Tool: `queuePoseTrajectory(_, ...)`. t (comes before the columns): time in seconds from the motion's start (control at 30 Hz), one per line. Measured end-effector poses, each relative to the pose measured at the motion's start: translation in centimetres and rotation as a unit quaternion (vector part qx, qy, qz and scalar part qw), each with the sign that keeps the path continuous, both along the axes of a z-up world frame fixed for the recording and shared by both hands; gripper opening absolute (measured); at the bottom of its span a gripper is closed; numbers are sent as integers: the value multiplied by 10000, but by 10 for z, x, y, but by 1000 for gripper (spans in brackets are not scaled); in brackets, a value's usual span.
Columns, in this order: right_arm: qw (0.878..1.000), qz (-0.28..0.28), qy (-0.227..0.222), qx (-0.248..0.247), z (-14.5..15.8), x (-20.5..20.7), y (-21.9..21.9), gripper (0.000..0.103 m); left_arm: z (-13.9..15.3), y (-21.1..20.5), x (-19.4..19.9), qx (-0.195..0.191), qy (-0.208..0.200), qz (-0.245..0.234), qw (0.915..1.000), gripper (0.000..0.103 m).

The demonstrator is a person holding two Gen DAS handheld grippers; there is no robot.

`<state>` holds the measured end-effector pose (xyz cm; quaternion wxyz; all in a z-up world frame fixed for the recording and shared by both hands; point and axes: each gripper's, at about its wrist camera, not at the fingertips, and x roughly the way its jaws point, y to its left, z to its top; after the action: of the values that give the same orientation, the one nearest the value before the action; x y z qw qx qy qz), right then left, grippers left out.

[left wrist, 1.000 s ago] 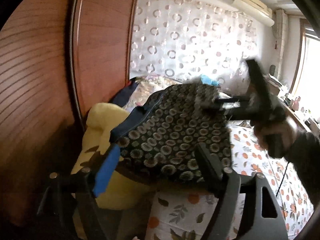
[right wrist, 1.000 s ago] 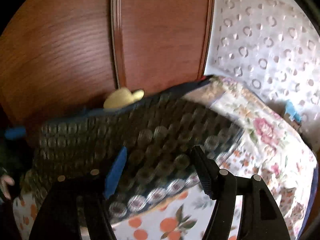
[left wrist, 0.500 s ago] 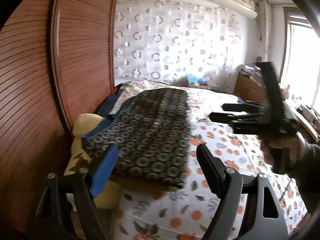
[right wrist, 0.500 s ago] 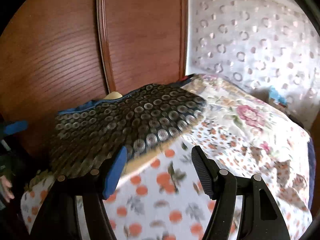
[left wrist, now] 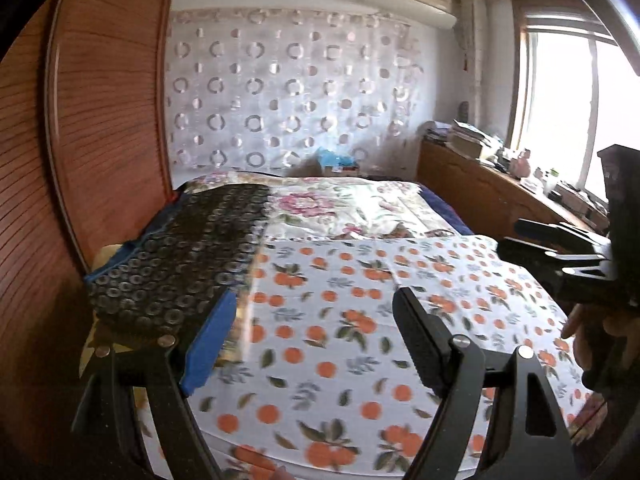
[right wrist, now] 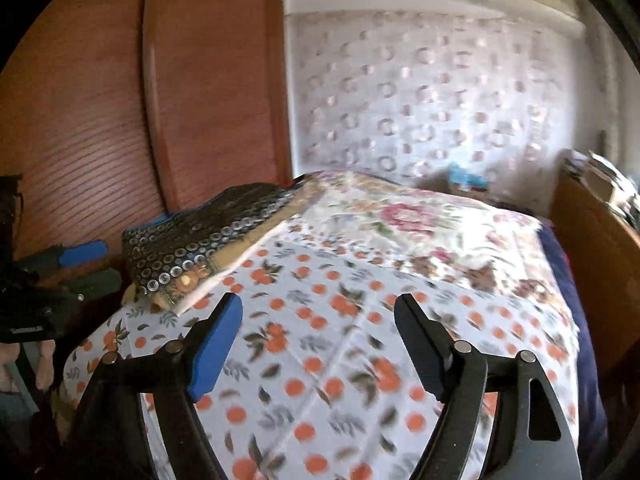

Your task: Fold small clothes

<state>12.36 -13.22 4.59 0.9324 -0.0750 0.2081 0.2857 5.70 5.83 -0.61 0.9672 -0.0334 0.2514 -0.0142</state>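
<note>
Folded garment parked at bed's head end; both grippers empty, clear of it.

Bed (left wrist: 360, 320), orange-print sheet: dark circle-patterned garment (left wrist: 192, 256) lies folded on a yellow pillow (right wrist: 160, 300) by the wooden headboard (left wrist: 100, 140). Risk, judged: stack overhangs the pillow edge, so a nudge could slide or unfold it. Left gripper (left wrist: 312, 344) and right gripper (right wrist: 316, 340): jaws spread wide, holding nothing, touching nothing.

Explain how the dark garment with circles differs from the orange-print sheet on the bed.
The dark garment is black with pale rings; the orange-print sheet is white with oranges and leaves. The garment is a small folded piece at the bed's corner by the wooden headboard; the sheet is spread wide over the bed. Both lie flat, and neither gripper touches them.
</note>
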Motion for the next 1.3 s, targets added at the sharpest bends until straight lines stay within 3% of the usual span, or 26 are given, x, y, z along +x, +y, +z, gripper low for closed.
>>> queuePoseTrajectory(0.27, 9950, -819, -307, 472, 8, -76, -48, 82, 19, -49, -8, 231, -121, -141, 9996, 81)
queuePoseTrajectory(0.43, 9917, -1044, -417, 625, 5, -104, -47, 82, 31, -63, -13, 234, -262, -95, 9993, 81)
queuePoseTrajectory(0.83, 9873, -1274, -649, 690, -16, -129, -34, 82, 37, -73, -22, 155, -385, -82, 9991, 81)
queuePoseTrajectory(1.3, 9874, -1281, -609, 701, -9, -127, -44, 82, 40, -73, -25, 150, -431, -64, 9989, 81)
